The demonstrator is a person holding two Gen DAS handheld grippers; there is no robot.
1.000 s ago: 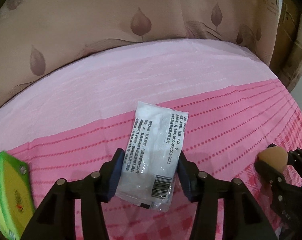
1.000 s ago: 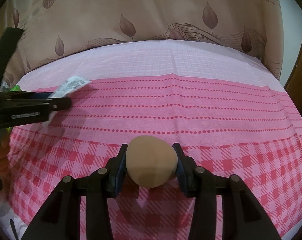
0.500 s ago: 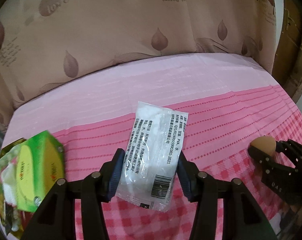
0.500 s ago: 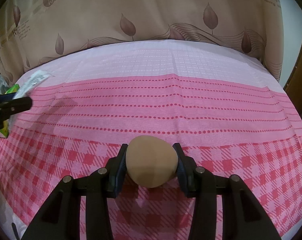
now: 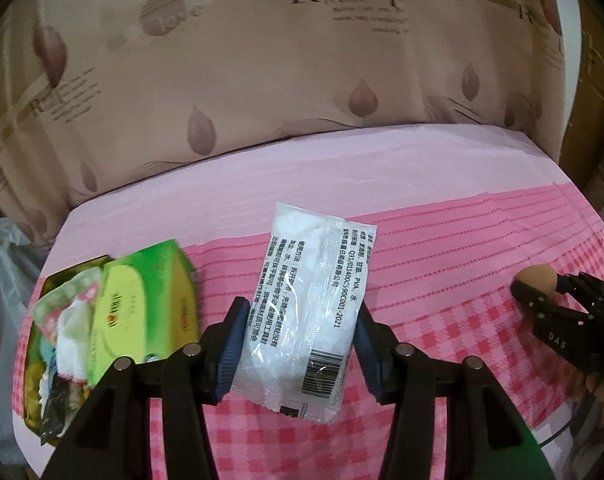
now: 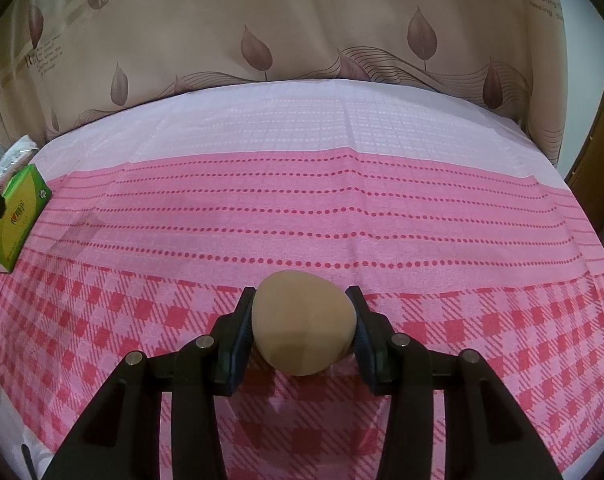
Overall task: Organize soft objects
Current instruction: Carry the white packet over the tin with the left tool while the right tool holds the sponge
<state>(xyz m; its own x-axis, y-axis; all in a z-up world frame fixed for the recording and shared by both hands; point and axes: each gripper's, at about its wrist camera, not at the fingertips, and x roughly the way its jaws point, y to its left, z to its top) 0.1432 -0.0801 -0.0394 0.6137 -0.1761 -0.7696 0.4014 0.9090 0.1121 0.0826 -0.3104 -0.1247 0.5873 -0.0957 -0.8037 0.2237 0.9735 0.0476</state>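
- Left gripper (image 5: 300,354): jaws wide, blue pads pressed on both long edges of clear plastic packet (image 5: 307,316); packet clamped at lower half, top half sticking out fwd, clear of pink cloth (image 5: 441,248).
- Packet: white soft pad inside, printed label + barcode. Prob. very light, squashy, film slick → could slide out if squeeze eases. Best hold across the padded middle, not on the empty sealed end.
- Right gripper (image 6: 302,332): jaws partway closed, pads tight on both sides of tan egg-shaped sponge (image 6: 302,328); seen also at right edge of left wrist view (image 5: 535,278).
- Sponge: looks foam-like, light, springy; dents under pressure, no breakage risk. Rounded sides → can squirt out; grip at widest part, as now.
- Green tissue box (image 5: 150,304) at left w/ other soft bits in a tin/tray (image 5: 34,420), contents too jumbled to name. Likely drop spot for packet — a guess only.
- Release low over the pile; light film may flutter or bounce off box top.
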